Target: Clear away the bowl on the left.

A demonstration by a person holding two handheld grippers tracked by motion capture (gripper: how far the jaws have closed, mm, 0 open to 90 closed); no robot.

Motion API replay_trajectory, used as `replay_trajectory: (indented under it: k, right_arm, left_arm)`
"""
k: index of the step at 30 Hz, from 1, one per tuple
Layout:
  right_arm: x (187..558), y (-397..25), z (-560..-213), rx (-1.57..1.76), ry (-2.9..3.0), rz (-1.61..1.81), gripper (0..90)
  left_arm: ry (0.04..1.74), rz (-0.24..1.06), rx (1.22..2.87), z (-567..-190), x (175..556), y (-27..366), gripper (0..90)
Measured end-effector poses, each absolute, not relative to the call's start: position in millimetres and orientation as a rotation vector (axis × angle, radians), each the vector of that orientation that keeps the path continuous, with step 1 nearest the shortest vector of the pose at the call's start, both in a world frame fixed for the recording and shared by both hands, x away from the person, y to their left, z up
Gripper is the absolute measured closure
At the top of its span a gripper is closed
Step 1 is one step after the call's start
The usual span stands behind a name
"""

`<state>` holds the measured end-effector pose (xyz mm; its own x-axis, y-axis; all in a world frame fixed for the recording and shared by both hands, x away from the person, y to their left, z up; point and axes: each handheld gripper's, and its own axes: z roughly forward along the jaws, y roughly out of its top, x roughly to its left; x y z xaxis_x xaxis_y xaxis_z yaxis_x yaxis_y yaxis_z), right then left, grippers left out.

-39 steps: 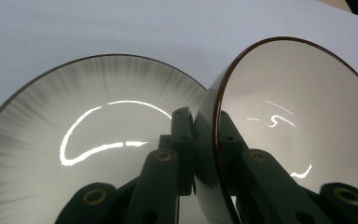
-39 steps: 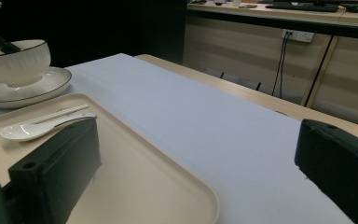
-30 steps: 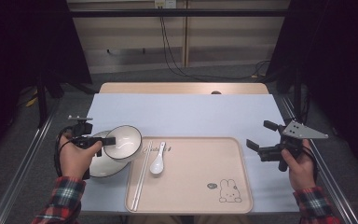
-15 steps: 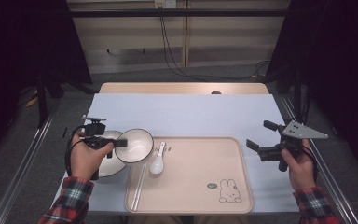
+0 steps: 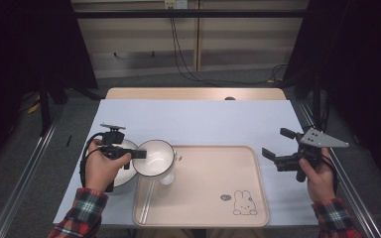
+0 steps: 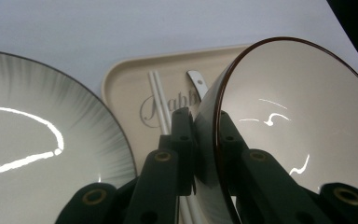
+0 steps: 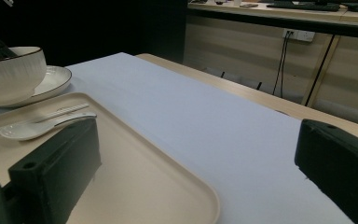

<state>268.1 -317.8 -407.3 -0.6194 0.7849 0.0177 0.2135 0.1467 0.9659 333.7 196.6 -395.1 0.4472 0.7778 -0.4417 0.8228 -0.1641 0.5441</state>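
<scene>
Left gripper view shows my left gripper (image 6: 205, 140) clamped on the rim of the bowl (image 6: 298, 135), one jaw inside, one outside. I'd keep it level and set it down on the tray (image 5: 213, 198), clear of the spoon (image 7: 37, 128) and chopsticks (image 6: 158, 100). My right gripper (image 5: 278, 148) hangs wide open, holding nothing.

High view overhead facing forward, left gripper view close on bowl (image 6: 289, 126), right gripper view low (both show tray (image 7: 168, 186))
</scene>
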Motion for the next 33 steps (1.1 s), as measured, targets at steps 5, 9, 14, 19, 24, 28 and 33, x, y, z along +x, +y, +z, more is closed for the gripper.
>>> replay_trajectory:
  k: [5, 9, 14, 19, 24, 28, 33]
  right_arm:
    - [268, -319, -407, 0.945, 1.933, 1.495, 0.0]
    - [267, -319, -407, 0.949, 1.930, 1.493, 0.0]
    - [268, -320, -407, 0.947, 1.928, 1.496, 0.0]
    - [268, -320, -406, 0.948, 1.927, 1.498, 0.0]
    - [268, -320, -406, 0.948, 1.927, 1.499, 0.0]
    - [268, -319, -407, 0.948, 1.931, 1.500, 0.0]
    - [268, -319, -407, 0.948, 1.930, 1.499, 0.0]
  left_arm:
    - [1.325, -0.100, 1.955, -397, 332, 187, 82.0]
    - [1.307, -0.104, 1.967, -399, 332, 181, 82.0]
    - [1.280, -0.126, 1.976, -398, 330, 174, 82.0]
    - [1.263, -0.131, 1.994, -399, 327, 167, 82.0]
    - [1.242, -0.145, 2.010, -399, 325, 162, 82.0]
    - [1.228, -0.153, 2.020, -400, 323, 157, 82.0]
    - [1.206, -0.155, 2.034, -401, 321, 152, 82.0]
